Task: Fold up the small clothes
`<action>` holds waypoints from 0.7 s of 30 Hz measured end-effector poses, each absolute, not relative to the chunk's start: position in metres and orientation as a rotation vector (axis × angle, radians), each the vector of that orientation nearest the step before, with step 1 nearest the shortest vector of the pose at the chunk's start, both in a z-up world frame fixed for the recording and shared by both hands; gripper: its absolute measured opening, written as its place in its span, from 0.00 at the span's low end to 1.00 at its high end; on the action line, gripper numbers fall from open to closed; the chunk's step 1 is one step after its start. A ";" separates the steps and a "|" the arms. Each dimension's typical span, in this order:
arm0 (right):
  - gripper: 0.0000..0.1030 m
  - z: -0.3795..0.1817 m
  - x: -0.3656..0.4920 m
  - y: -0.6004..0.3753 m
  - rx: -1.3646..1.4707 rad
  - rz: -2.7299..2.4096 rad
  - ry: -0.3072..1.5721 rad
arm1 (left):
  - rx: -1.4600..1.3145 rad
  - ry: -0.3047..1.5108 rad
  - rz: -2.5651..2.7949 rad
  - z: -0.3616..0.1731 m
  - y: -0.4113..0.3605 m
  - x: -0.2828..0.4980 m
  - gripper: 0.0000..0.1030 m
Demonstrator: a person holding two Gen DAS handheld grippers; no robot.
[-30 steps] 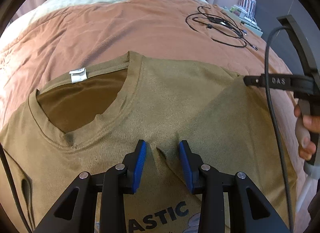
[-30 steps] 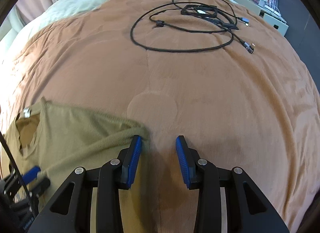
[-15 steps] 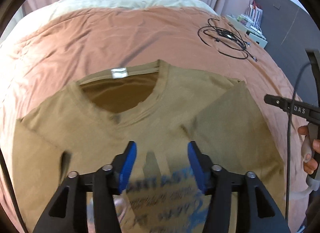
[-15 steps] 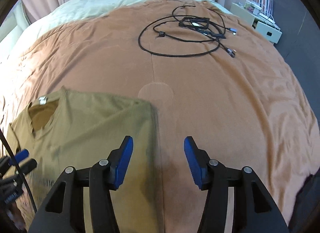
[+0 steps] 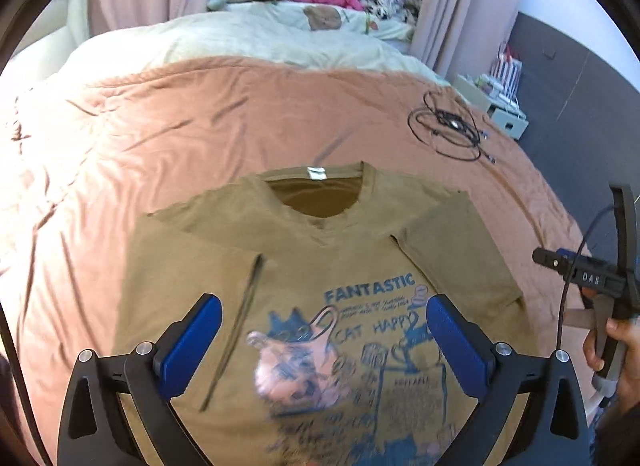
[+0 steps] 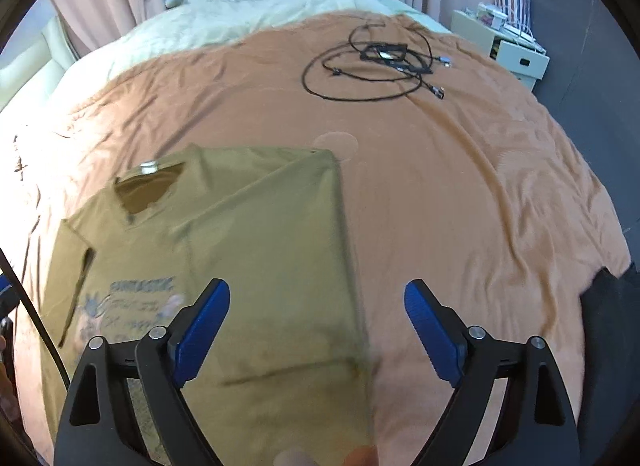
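Olive-brown cotton, the t-shirt point(image 5: 328, 266) lies flat, front up, on the rust-coloured blanket point(image 5: 200, 113) near the bed's near edge, collar pointing far. A white label point(image 5: 317, 172) sits inside the neckline, and a blue print reading "FANTASTIC" over a cat picture covers the chest. Both sleeves are folded inward over the body; the right side forms a straight edge, and a dark crease runs down the left. The left gripper point(image 5: 324, 330) hangs above the print with its blue pads spread wide, gripping nothing. The right gripper point(image 6: 318, 316) is likewise released, spread over the shirt's right edge. A coil of black cables point(image 6: 376, 65) lies far right on the blanket.
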State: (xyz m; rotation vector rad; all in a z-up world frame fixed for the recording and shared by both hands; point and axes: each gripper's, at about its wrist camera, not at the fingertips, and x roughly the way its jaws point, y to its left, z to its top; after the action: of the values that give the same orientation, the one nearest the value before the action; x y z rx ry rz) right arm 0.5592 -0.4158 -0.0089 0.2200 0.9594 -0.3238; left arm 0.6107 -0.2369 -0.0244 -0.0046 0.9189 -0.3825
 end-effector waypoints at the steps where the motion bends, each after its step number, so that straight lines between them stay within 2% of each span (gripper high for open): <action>1: 0.87 -0.004 0.551 -0.409 0.221 -0.311 0.951 | -0.008 0.913 -0.375 -0.020 -0.230 0.606 1.00; 15: 0.88 0.049 0.454 -0.343 0.194 -0.242 0.857 | -0.037 0.862 -0.298 0.011 -0.130 0.526 1.00; 16: 0.89 0.053 0.446 -0.341 0.205 -0.228 0.848 | -0.040 0.857 -0.292 0.012 -0.124 0.519 1.00; 18: 1.00 0.060 0.430 -0.337 0.198 -0.213 0.826 | -0.043 0.851 -0.286 0.012 -0.115 0.509 1.00; 21: 1.00 0.063 0.408 -0.333 0.170 -0.219 0.804 | -0.049 0.848 -0.284 0.012 -0.101 0.492 1.00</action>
State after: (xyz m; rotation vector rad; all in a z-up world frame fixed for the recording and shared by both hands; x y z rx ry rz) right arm 0.4082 -0.3325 0.0631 0.1699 0.8043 -0.2188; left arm 0.4921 -0.1011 0.0116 -0.0492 0.8481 -0.2836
